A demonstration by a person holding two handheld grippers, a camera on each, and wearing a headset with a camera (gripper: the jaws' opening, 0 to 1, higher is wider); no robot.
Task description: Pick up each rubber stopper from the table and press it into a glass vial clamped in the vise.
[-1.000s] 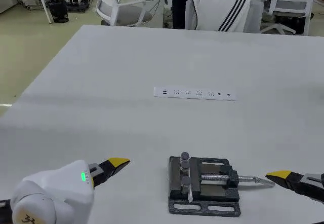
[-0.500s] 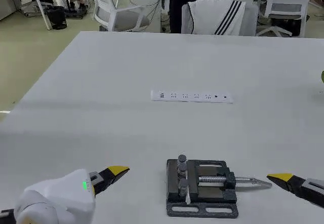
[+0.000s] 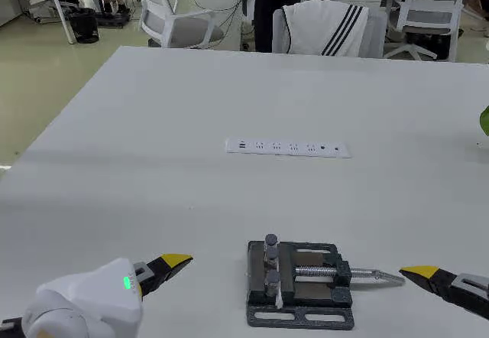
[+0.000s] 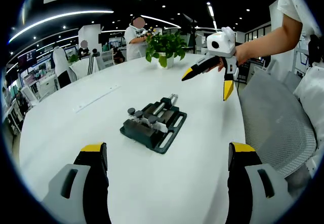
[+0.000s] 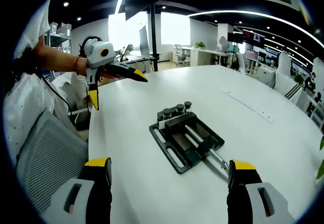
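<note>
Within the dark vise point(image 3: 300, 316) stand three grey-capped vials point(image 3: 270, 258).

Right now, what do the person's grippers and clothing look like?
Both left gripper and right gripper have white rounded housings, black jaws, yellow tips. The left shows a green light. The person wears a white dotted shirt and red wristband.

Dark grey vise point(image 3: 300, 286), white table point(image 3: 191, 193)
</note>
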